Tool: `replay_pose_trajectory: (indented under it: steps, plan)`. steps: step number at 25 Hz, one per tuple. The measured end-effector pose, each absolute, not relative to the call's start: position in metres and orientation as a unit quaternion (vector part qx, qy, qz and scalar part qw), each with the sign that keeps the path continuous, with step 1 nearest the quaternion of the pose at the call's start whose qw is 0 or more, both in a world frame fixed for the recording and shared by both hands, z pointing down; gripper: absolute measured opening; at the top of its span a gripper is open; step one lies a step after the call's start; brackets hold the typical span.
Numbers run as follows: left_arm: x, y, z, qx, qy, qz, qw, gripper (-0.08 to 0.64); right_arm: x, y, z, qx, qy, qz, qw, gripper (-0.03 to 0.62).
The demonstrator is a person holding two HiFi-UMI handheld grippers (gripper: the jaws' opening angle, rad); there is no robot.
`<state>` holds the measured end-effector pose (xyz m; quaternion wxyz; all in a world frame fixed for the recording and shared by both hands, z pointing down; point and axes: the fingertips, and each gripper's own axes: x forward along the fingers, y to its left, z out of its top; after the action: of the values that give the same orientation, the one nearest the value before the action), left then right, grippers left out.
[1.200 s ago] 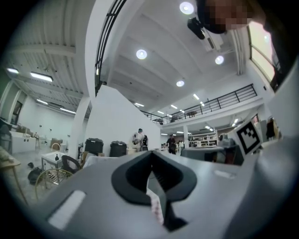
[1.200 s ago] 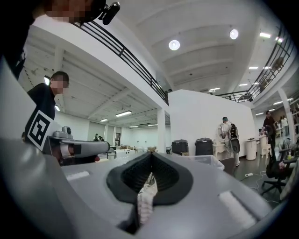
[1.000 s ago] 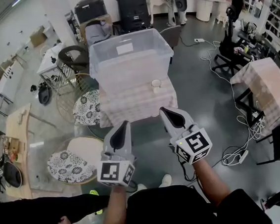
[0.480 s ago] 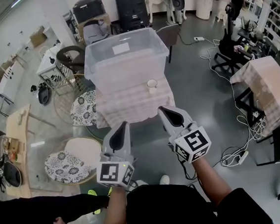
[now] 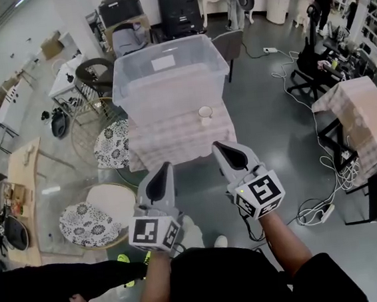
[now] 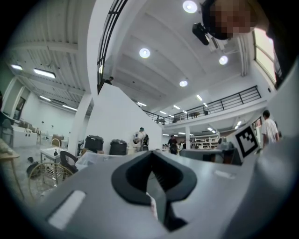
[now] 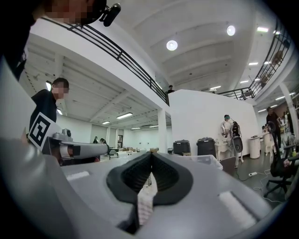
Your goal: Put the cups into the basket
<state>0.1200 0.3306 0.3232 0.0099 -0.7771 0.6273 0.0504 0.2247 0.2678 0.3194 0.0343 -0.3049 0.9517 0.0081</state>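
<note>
A white cup (image 5: 205,114) stands near the right edge of a small table with a checked cloth (image 5: 167,142). Behind it on the same table sits a large clear plastic basket (image 5: 169,75), which looks empty. My left gripper (image 5: 165,166) and right gripper (image 5: 217,147) hang side by side in front of the table, short of its near edge, both shut with nothing in them. In the left gripper view the jaws (image 6: 150,156) meet and tilt upward; the basket's rim (image 6: 100,158) shows at left. The right gripper (image 7: 150,156) also points upward, with the basket (image 7: 205,160) beyond.
Round stools with patterned cushions (image 5: 89,224) (image 5: 114,145) stand left of the table. A black chair (image 5: 96,73) and wire rack sit further left. Cables and a power strip (image 5: 315,211) lie on the floor at right, beside another cloth-covered table (image 5: 358,112). People stand at the back.
The table and basket have slid slightly left and up in the head view as the person shifts. Both grippers keep their pose and stay shut.
</note>
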Motion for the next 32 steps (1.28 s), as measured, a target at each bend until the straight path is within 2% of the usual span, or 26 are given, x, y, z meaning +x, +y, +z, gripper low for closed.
replay_pose_trajectory:
  steps: [32]
  plan:
    - [0.018,0.201,0.328,-0.790,0.612,0.040,0.003,0.005,0.122,0.145,0.319,-0.326,0.945,0.008,0.019,0.002]
